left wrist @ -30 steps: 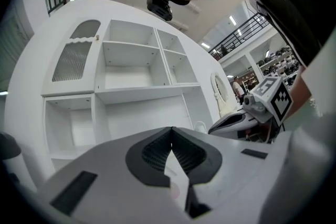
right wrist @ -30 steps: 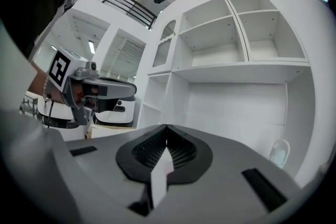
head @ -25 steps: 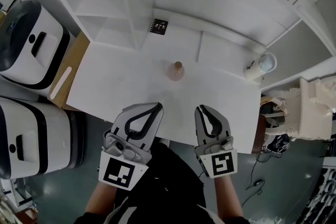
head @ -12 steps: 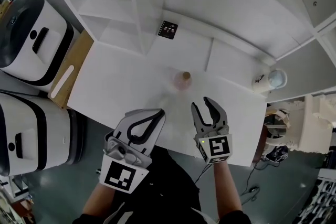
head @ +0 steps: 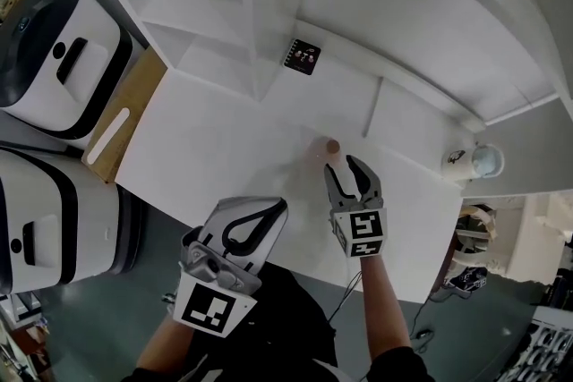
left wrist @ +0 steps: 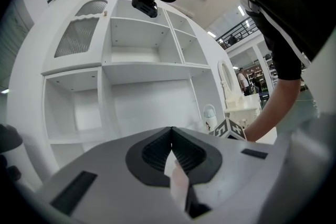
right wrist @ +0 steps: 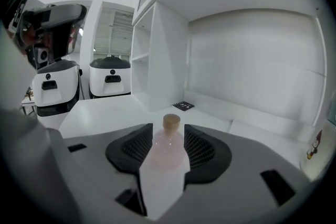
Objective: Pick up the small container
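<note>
The small container, a pale pink bottle with a cork stopper, stands upright on the white desk, out in the open middle, well clear of the black marker card at the far edge. The right tongs are lined up on it from the near side, angled down a little. Their jaws have just been opening and now stand spread wide, with no pad pressing on the bottle. In the right gripper view the bottle sits between the two ribbed pads, close to centred. From above it looks just past the tips and a touch towards the left jaw, so I can't be sure it is fully inside yet.

The step in hand looks like the final approach before the pinch. To do it well, I'd slide the right tongs further along the desk until the pads flank the wide body, not the neck. I'd also shift them slightly left to centre the bottle, then close gently, since a light upright bottle would tip at a one-sided nudge.

The left tongs hang at the near edge of the desk, pressed together on nothing, well apart from the bottle.
</note>
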Motion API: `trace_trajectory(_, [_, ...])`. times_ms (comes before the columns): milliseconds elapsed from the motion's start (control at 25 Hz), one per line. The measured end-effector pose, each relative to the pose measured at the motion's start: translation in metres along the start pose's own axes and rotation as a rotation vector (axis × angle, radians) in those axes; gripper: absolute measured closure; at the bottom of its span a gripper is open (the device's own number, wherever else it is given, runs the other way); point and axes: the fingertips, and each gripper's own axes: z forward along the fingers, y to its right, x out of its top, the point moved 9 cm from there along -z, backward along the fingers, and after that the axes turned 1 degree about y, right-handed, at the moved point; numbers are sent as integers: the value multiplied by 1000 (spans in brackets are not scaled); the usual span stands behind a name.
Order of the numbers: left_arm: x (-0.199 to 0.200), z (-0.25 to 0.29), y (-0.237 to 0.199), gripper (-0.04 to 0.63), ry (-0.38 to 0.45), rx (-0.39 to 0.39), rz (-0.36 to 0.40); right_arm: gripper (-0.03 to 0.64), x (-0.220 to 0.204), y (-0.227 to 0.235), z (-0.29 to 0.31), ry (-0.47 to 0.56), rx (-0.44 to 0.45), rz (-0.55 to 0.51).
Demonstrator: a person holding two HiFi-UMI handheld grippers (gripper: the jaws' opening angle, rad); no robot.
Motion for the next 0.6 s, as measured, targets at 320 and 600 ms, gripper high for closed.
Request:
trace_trajectory(320, [-19, 12, -7, 594, -25, -8, -14, 445, -3, 7, 39, 3, 9, 9])
trace_trajectory(600, [-58, 41, -9, 594, -78, -42, -62, 451, -2, 6, 55, 21, 32, -22])
